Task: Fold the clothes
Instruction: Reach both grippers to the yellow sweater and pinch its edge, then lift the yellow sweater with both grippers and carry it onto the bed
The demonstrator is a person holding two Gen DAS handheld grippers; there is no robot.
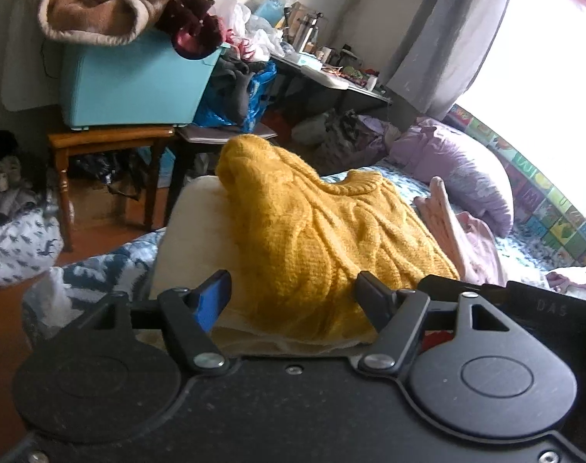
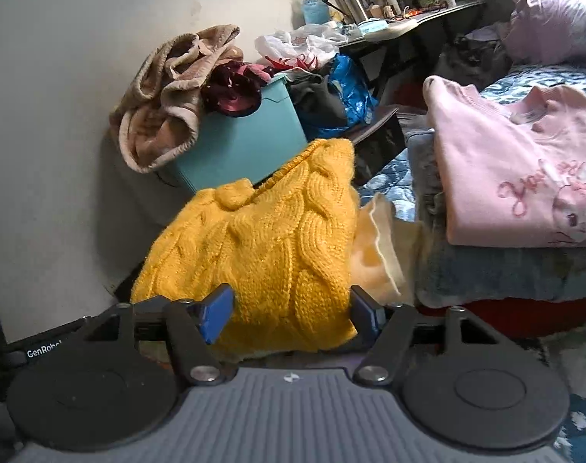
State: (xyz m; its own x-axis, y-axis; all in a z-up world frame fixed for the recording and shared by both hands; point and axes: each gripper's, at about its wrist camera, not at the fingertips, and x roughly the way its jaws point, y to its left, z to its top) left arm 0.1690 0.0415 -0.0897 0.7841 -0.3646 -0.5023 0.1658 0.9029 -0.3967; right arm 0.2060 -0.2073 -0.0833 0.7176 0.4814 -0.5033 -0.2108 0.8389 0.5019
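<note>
Between both wide-spread tongs, left (image 1: 293, 297) and right (image 2: 291, 308), lies one yellow sweater (image 1: 316, 239); one pink top (image 2: 524, 169) beside.

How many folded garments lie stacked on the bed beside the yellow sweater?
3 visible: pink sweatshirt on top, grey-blue garment beneath it, red one at the bottom; more may be hidden.

Place: a lived-in home bedroom.
Bed: patterned blue bedspread (image 1: 100, 270), lilac pillow (image 1: 458, 169).
Window: grey curtain (image 1: 447, 38).
Clutter: teal storage bin (image 1: 130, 85) under a brown blanket (image 1: 111, 4), crowded side table (image 1: 331, 77).
</note>
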